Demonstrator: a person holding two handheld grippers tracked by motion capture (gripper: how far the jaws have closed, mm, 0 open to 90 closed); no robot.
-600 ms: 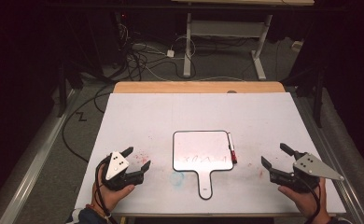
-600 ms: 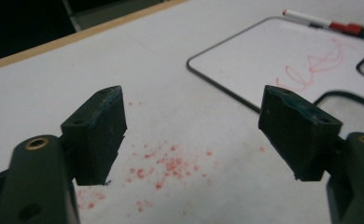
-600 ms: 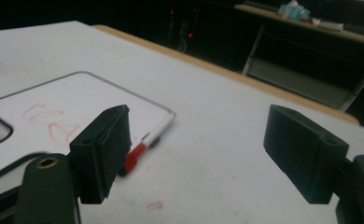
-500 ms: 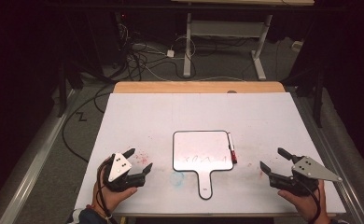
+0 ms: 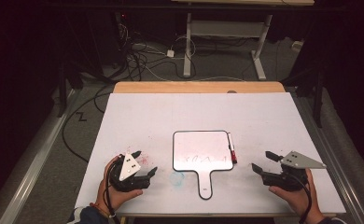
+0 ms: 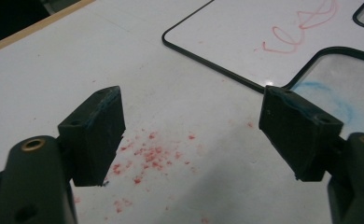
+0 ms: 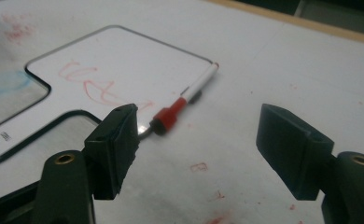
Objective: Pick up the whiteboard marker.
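Left gripper (image 5: 145,164) wide, empty, beside whiteboard (image 5: 202,150); right gripper (image 5: 264,162) wide, empty, near marker (image 5: 232,149).

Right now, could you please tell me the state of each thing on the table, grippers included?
Handheld whiteboard: flat on the table, red scribble on it, handle toward the person.
Marker: capped in red, lying along the board's right edge, untouched.
Left gripper: open, empty, resting left of the board.
Right gripper: open, empty, right of the marker.
Table: red specks and a blue smudge near the handle.
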